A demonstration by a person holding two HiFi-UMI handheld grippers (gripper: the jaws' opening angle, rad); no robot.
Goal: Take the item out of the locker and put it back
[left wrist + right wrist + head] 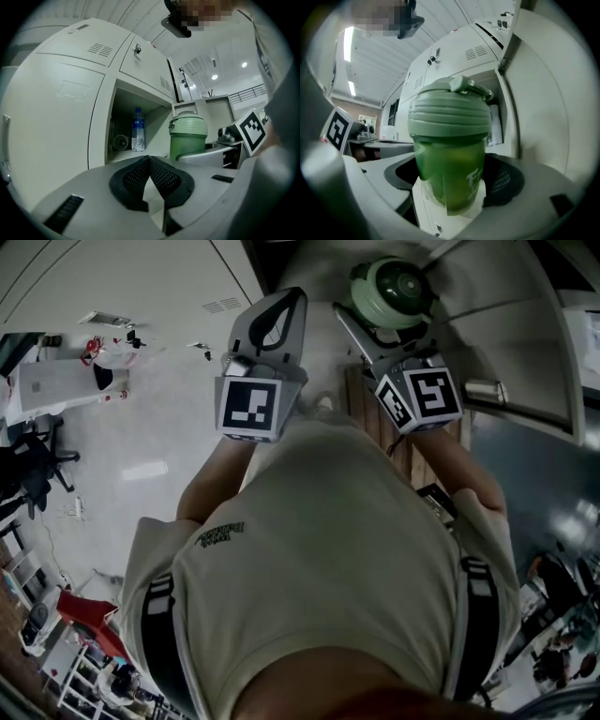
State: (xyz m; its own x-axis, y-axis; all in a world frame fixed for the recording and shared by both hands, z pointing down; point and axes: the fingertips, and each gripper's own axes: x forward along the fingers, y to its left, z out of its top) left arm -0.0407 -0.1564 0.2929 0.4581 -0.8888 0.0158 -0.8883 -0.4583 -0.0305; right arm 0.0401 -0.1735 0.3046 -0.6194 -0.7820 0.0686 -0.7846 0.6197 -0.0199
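A green bottle [449,154] with a ribbed lid and a carry loop stands upright between the jaws of my right gripper [452,180], which is shut on it. It is held just in front of the open locker compartment [140,117]. The same bottle [187,136] shows at the right of the left gripper view and at the top of the head view [394,287]. My left gripper [150,160] is shut with nothing in it, its black pads meeting in a point. It hangs beside the right gripper [389,320], to its left.
Inside the open compartment stand a clear water bottle [137,131] with a blue cap and a small round object [121,142]. The locker's open door [548,93] stands at the right of the bottle. Closed locker doors [51,108] fill the left. An office floor [141,456] lies behind.
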